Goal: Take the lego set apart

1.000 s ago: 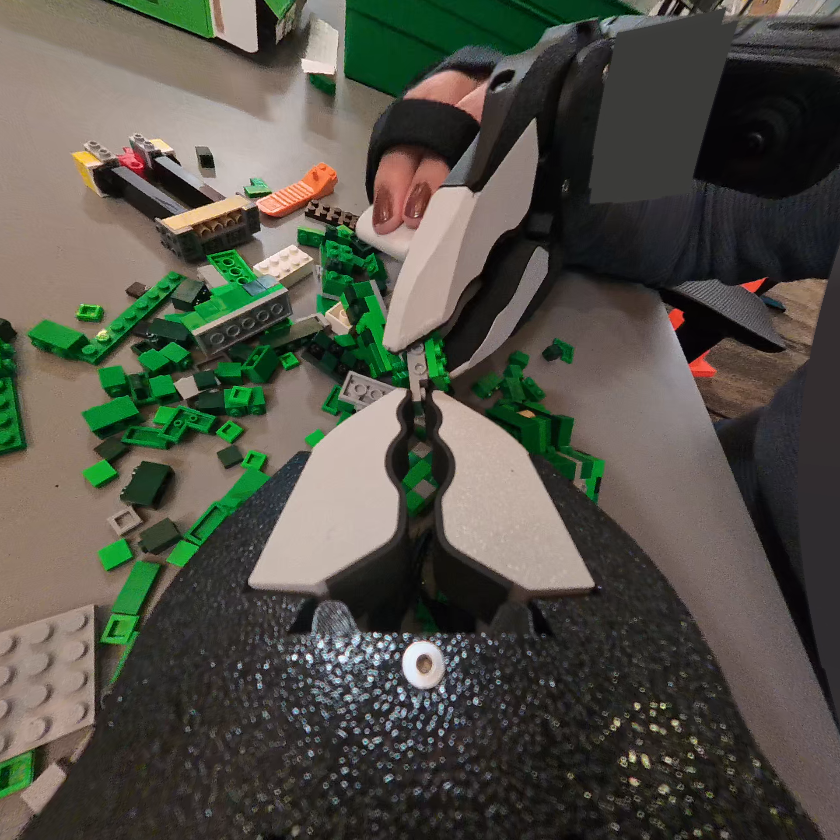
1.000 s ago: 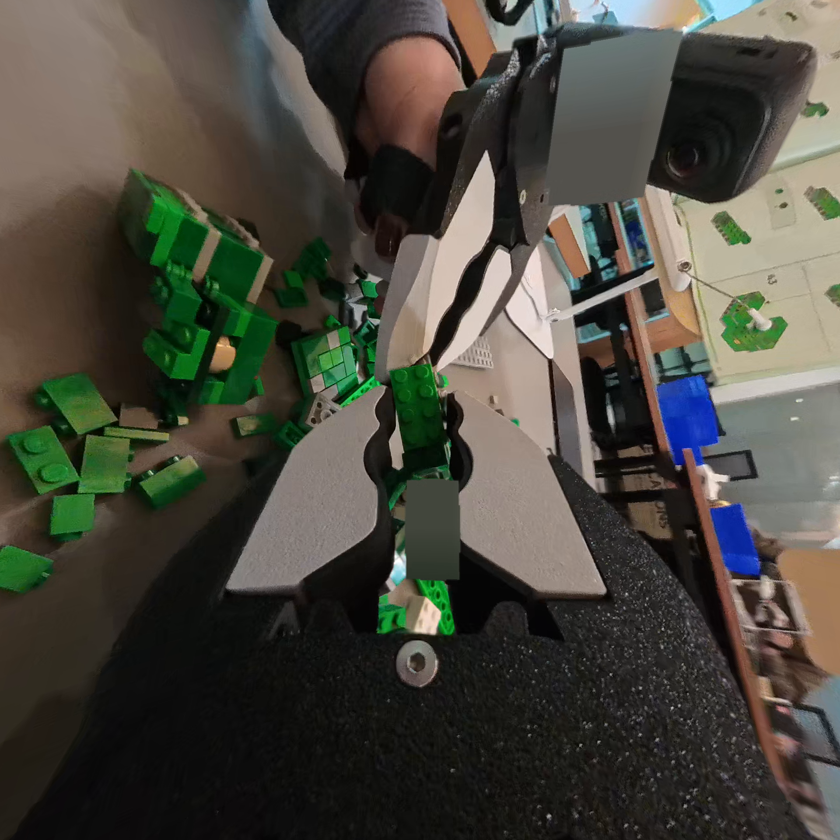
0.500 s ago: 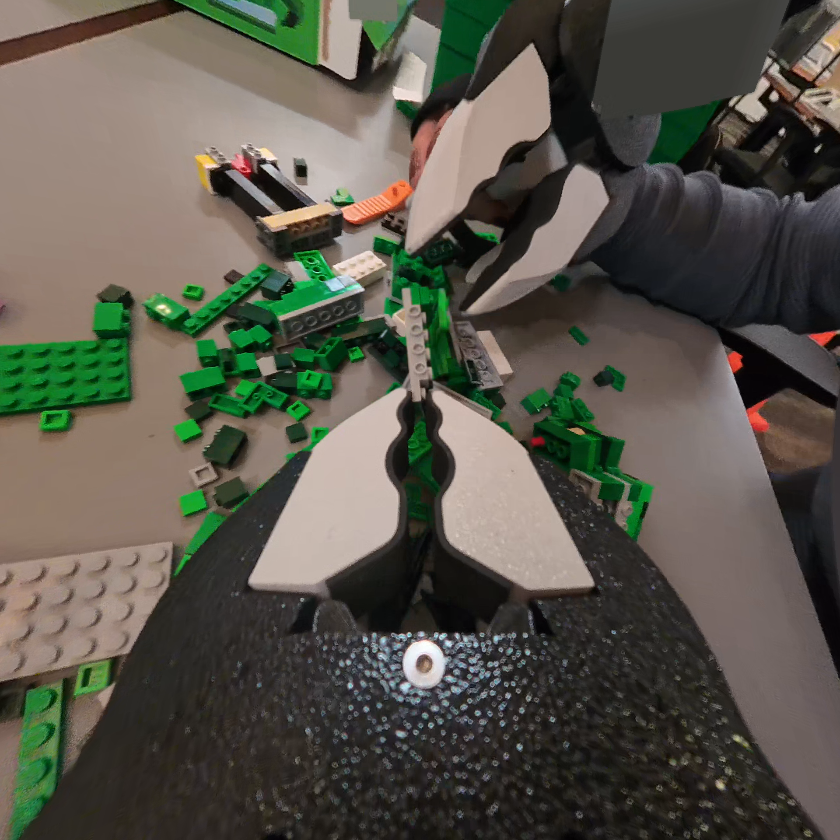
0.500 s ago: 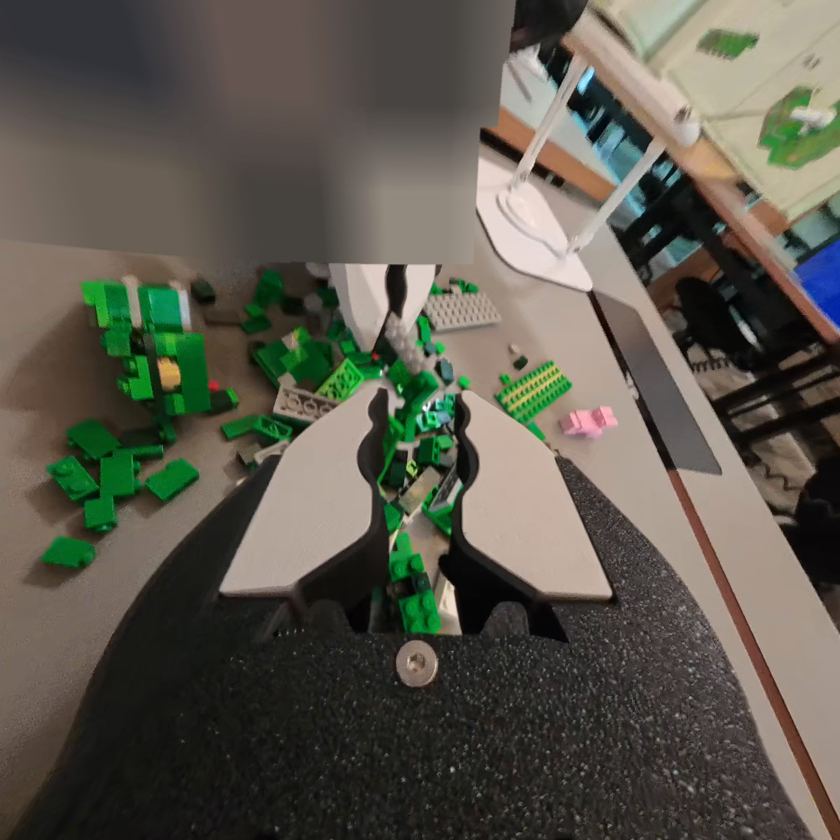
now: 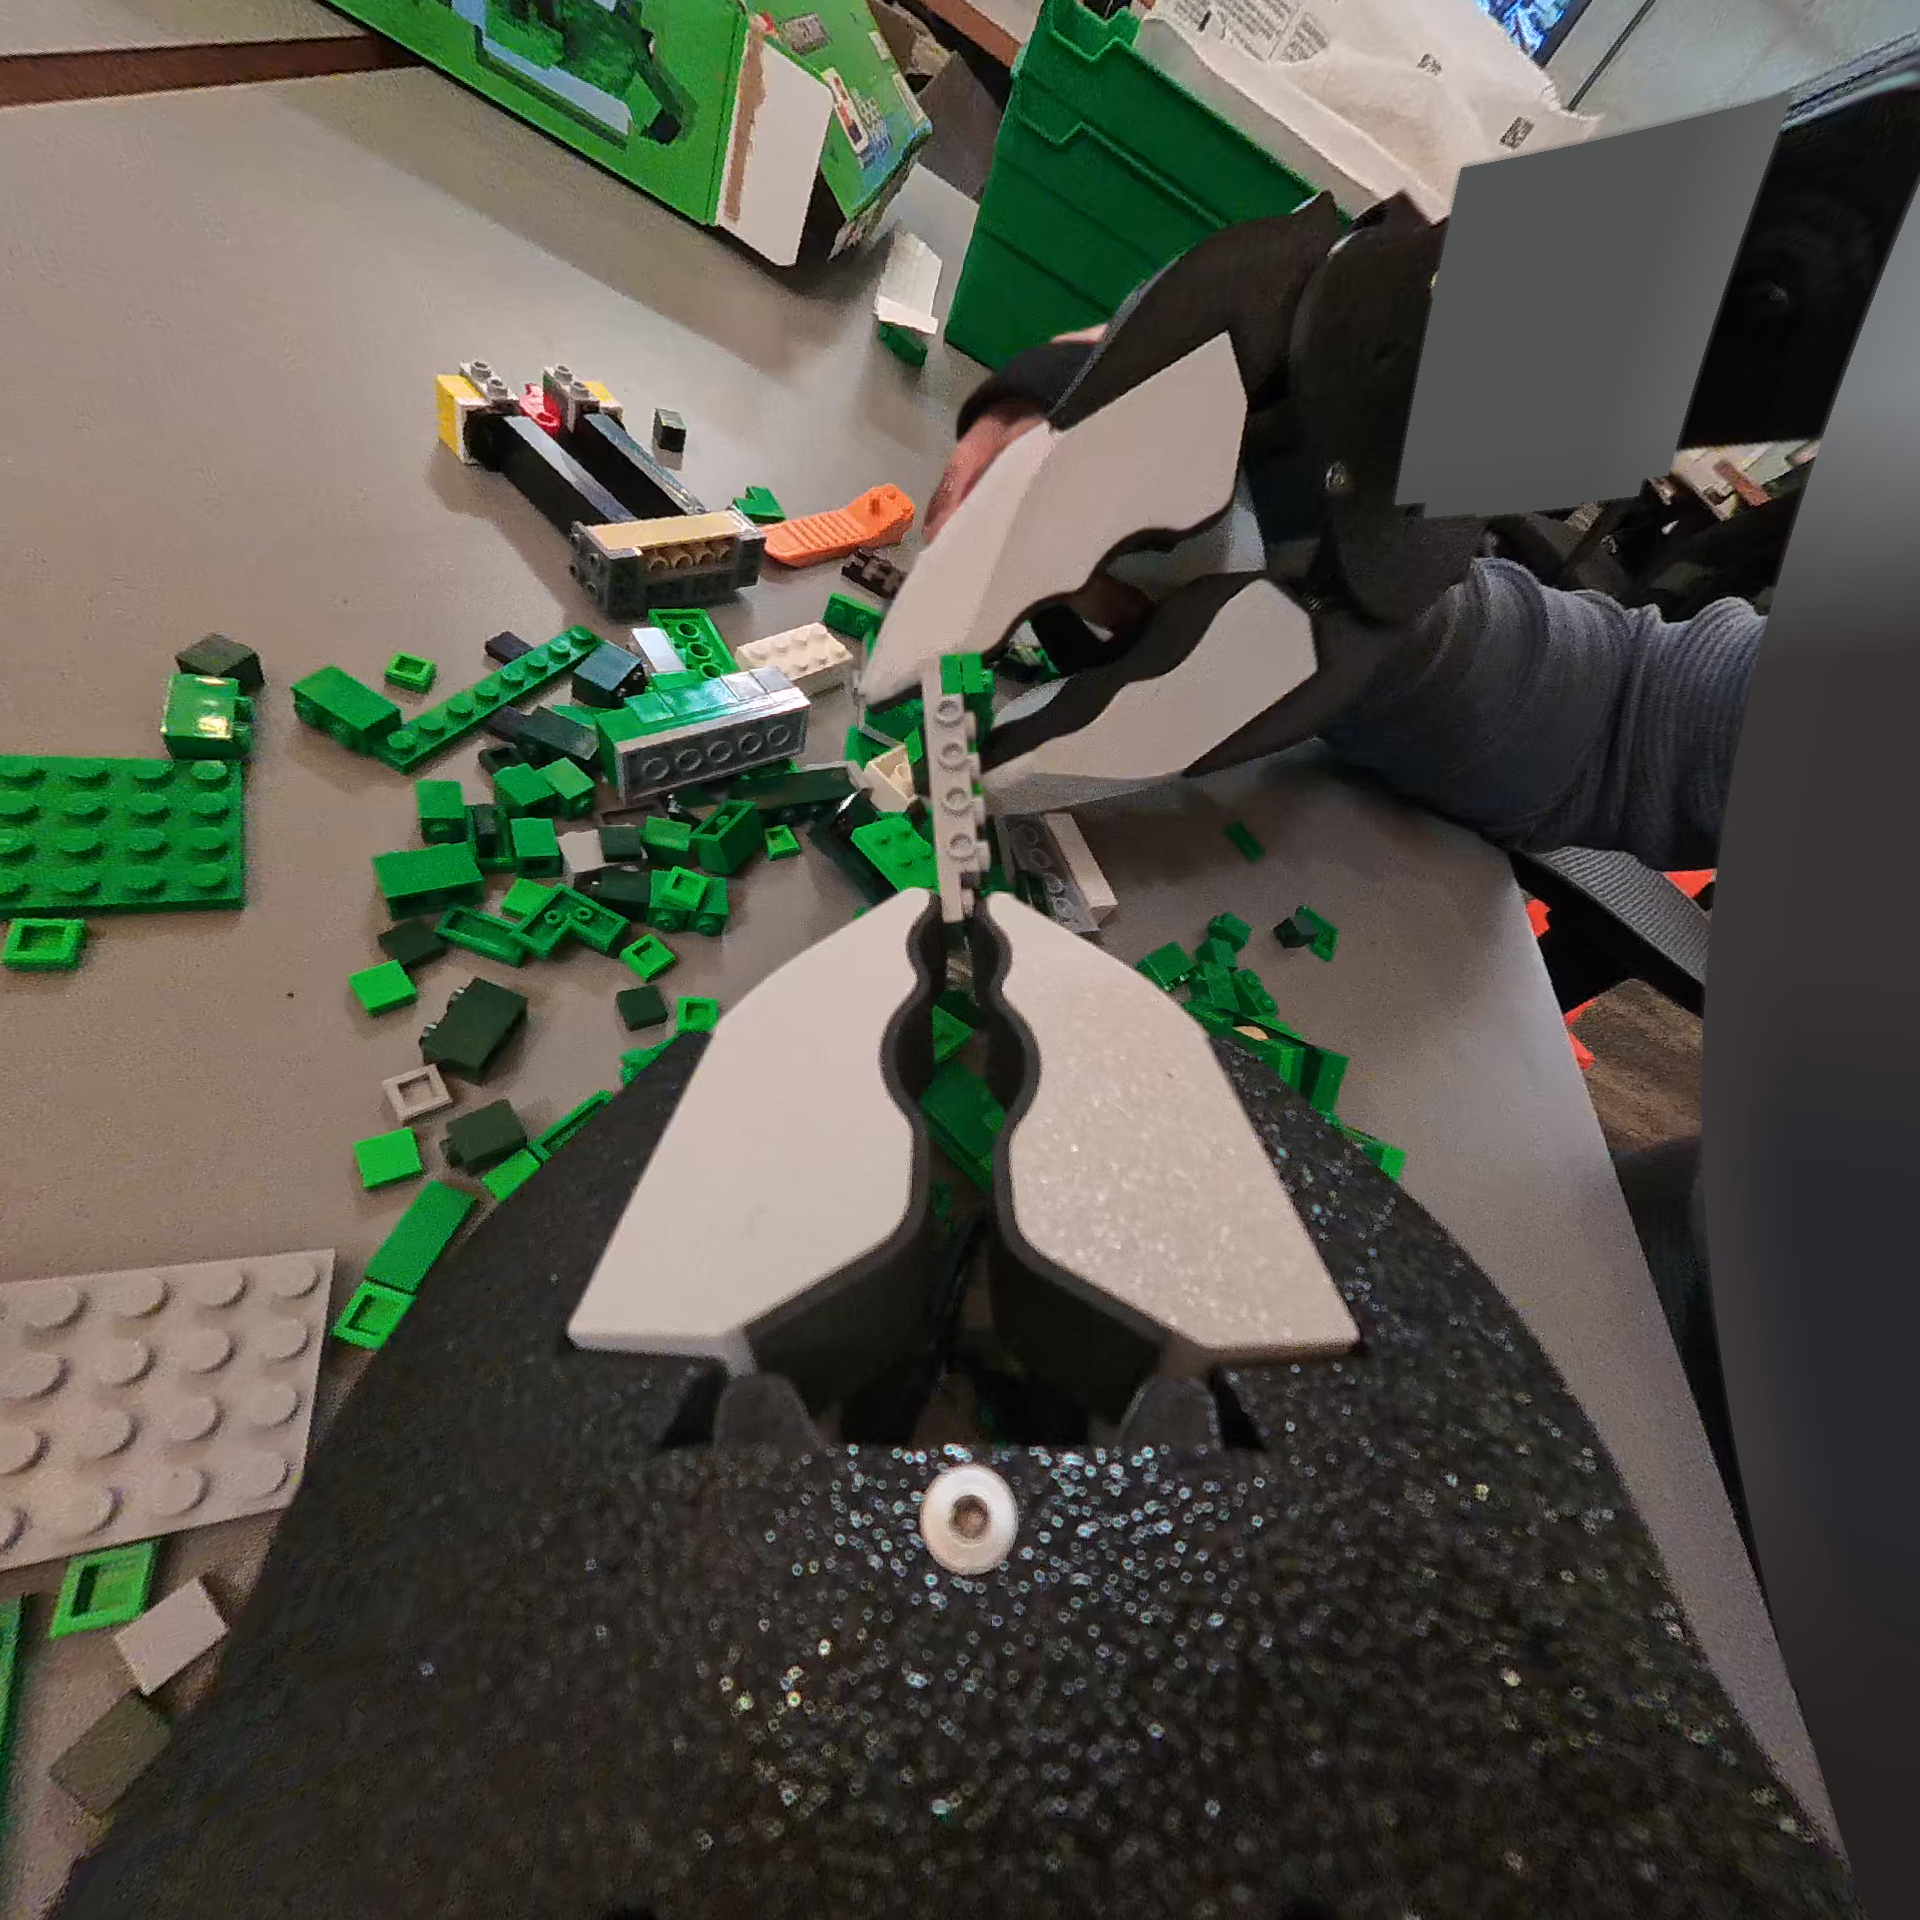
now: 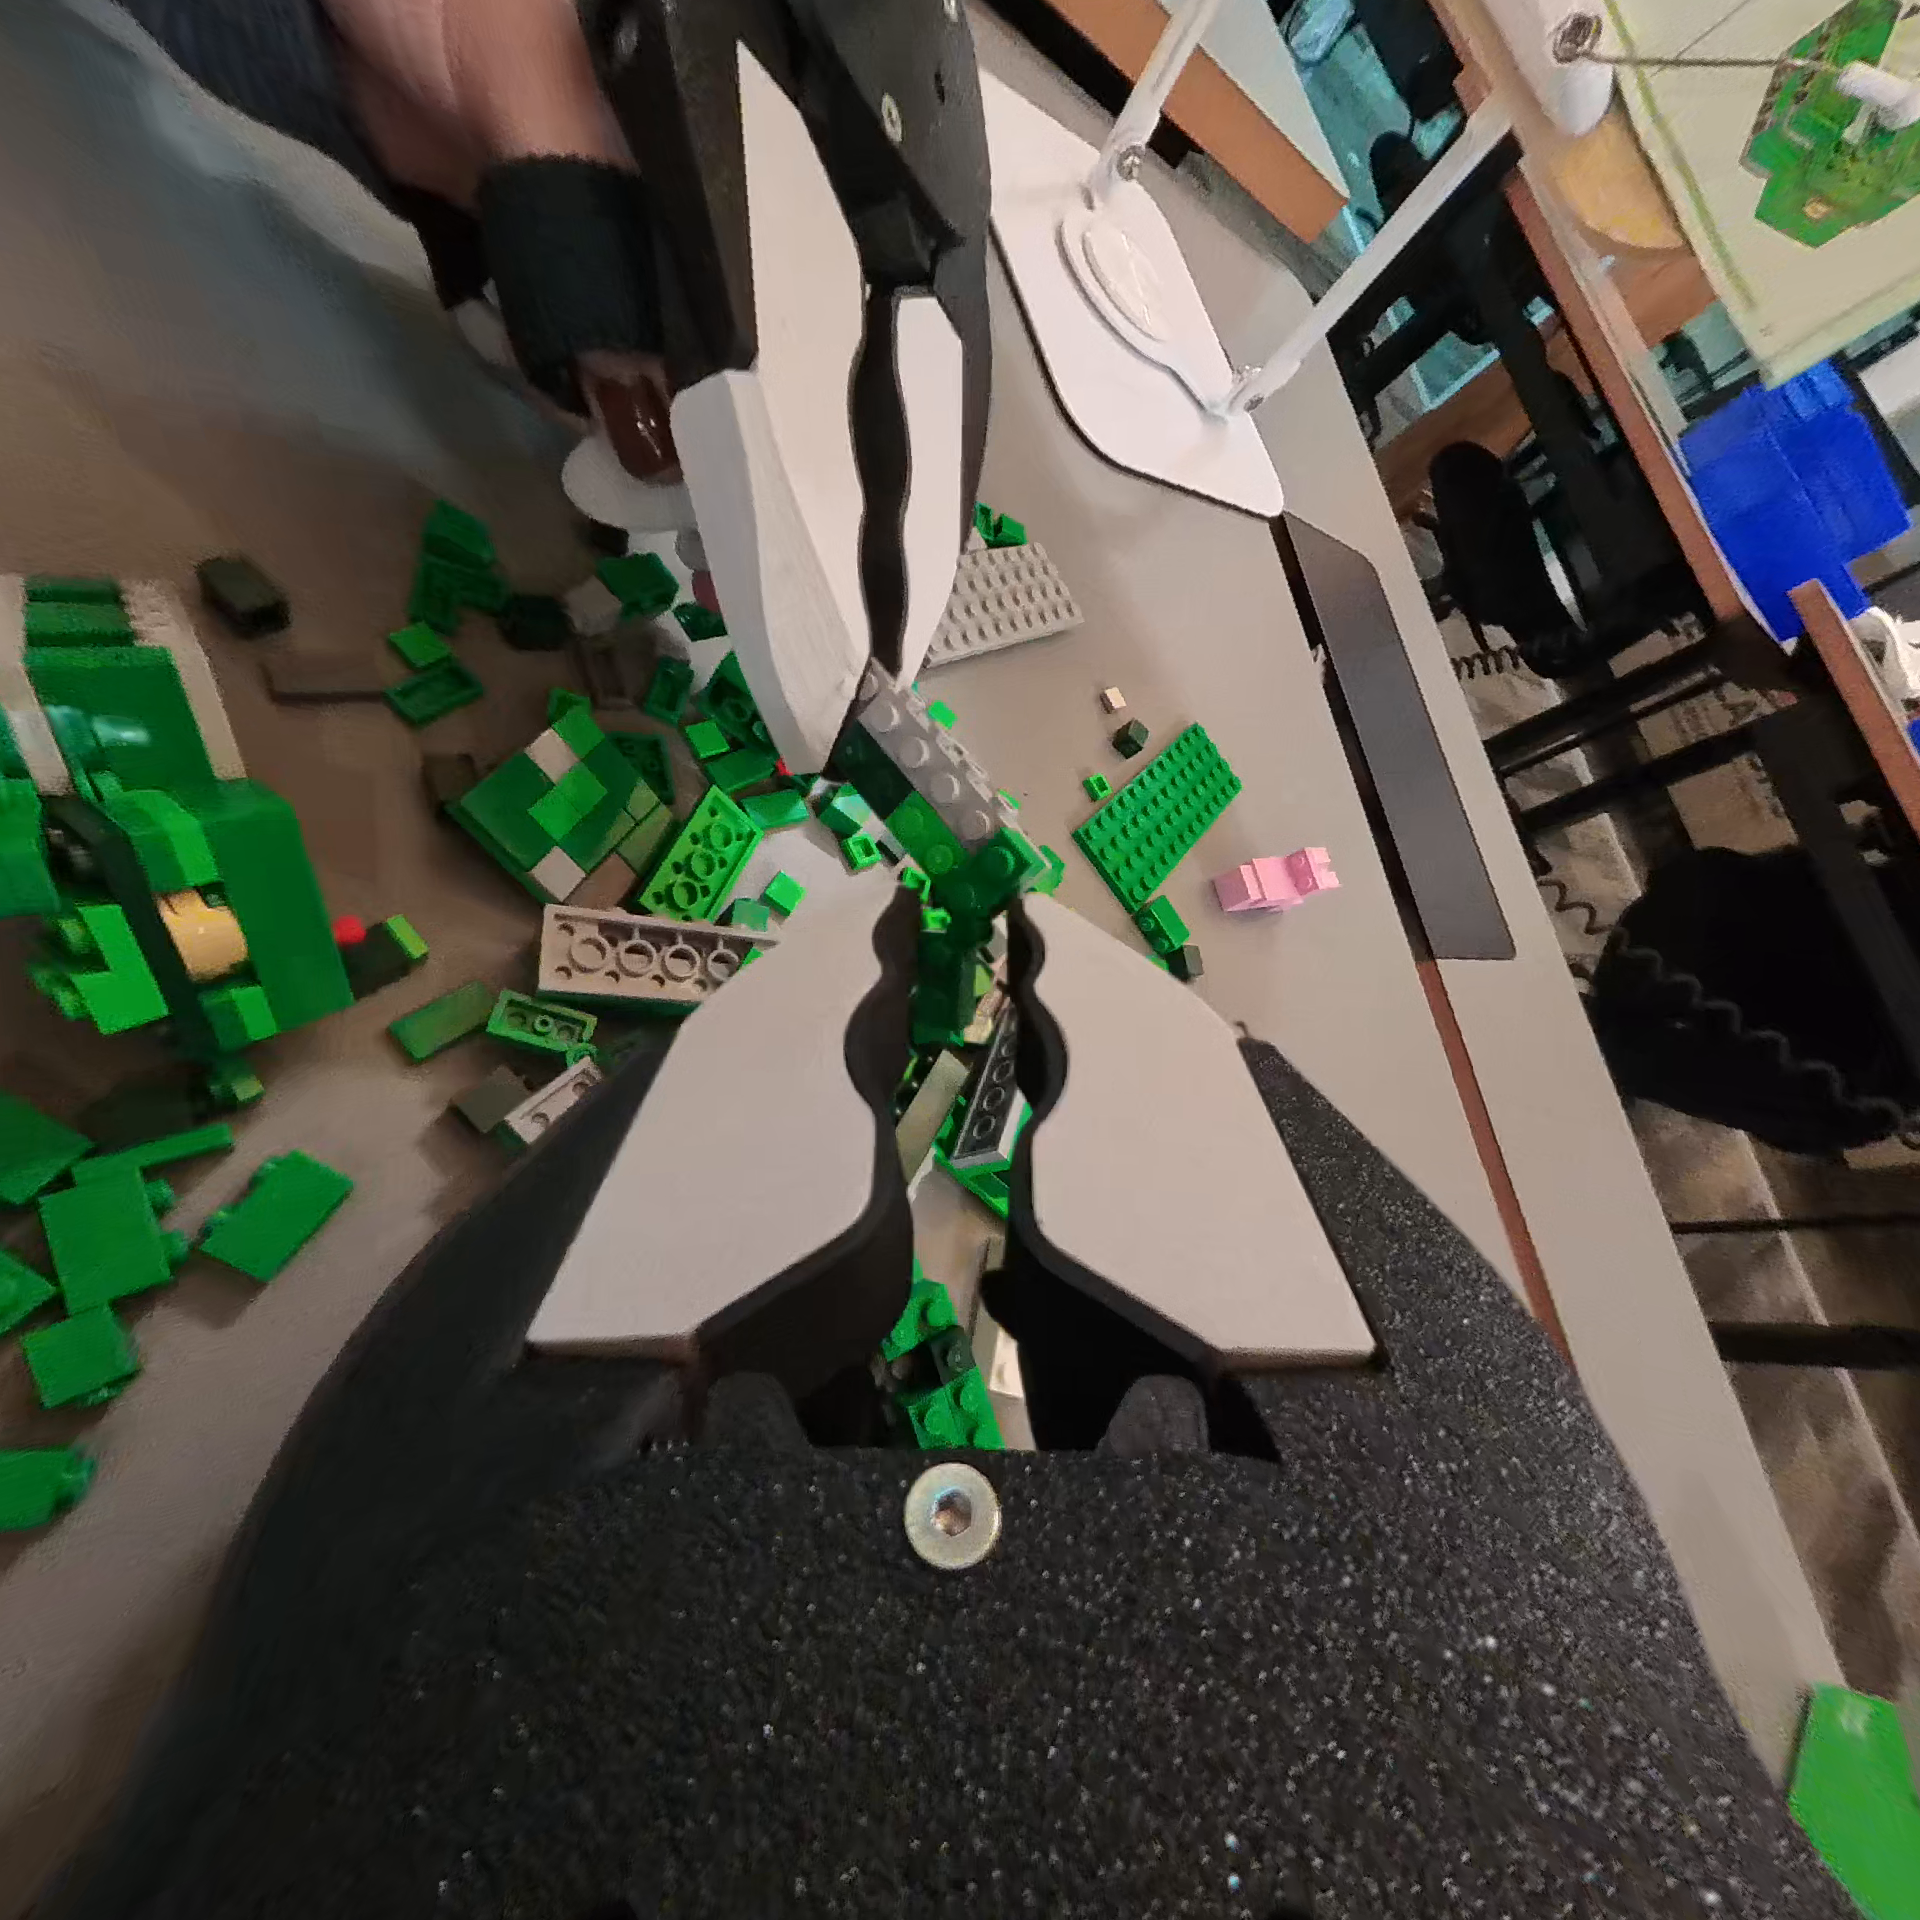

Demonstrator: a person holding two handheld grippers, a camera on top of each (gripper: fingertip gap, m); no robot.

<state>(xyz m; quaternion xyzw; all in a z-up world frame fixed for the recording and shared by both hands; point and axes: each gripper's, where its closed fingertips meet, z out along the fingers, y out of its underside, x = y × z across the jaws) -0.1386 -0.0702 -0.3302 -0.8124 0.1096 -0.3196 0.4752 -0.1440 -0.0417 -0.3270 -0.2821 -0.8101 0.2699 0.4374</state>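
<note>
Left gripper (image 5: 961,914) clenched on the near end of a thin grey-and-green plate strip (image 5: 953,792), held above the brick pile near the table's right edge

Right gripper (image 6: 961,914) released, its tips straddling the strip's far end

Strip looks light, rigid, slick: best pinched across its narrow edges, close to the seam

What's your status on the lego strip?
Left hand-held gripper shut on grey strip. Right hand-held gripper open around strip's far end, green bricks attached. Loose pile below; nothing blocking.
</note>
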